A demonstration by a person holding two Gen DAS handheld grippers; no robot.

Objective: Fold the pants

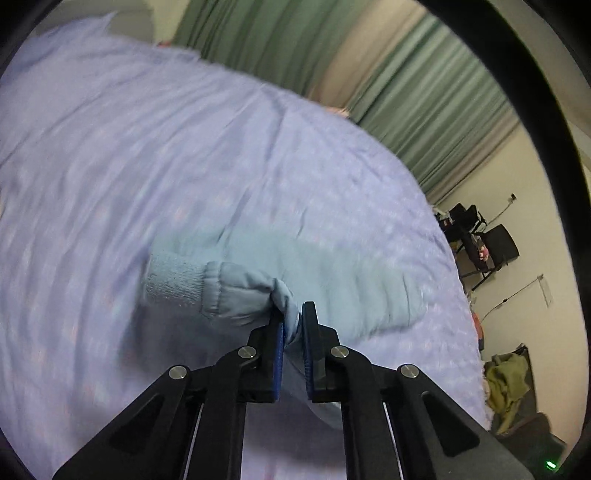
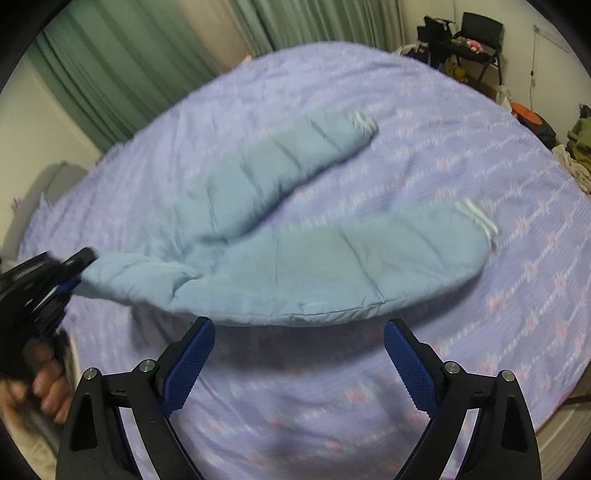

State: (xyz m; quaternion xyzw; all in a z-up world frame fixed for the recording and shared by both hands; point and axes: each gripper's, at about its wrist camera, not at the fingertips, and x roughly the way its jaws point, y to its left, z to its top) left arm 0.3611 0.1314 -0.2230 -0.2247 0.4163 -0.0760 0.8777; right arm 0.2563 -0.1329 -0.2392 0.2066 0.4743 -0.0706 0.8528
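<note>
Light blue padded pants (image 2: 295,236) lie spread on a lilac bedspread (image 2: 461,155), the two legs fanned apart toward the far right, each with a white ribbed cuff. My left gripper (image 1: 293,332) is shut on the pants' fabric (image 1: 258,291) near the waist end, next to a ribbed band (image 1: 173,282), and lifts that corner. It also shows in the right wrist view (image 2: 74,271) at the left, pulling the corner up. My right gripper (image 2: 299,354) is open and empty, just in front of the pants' near edge.
The bedspread (image 1: 147,166) covers the whole bed. Green curtains (image 2: 129,62) hang behind it. Black chairs (image 2: 476,33) and clutter stand at the far right by the wall. A green cloth pile (image 1: 506,384) lies on the floor beside the bed.
</note>
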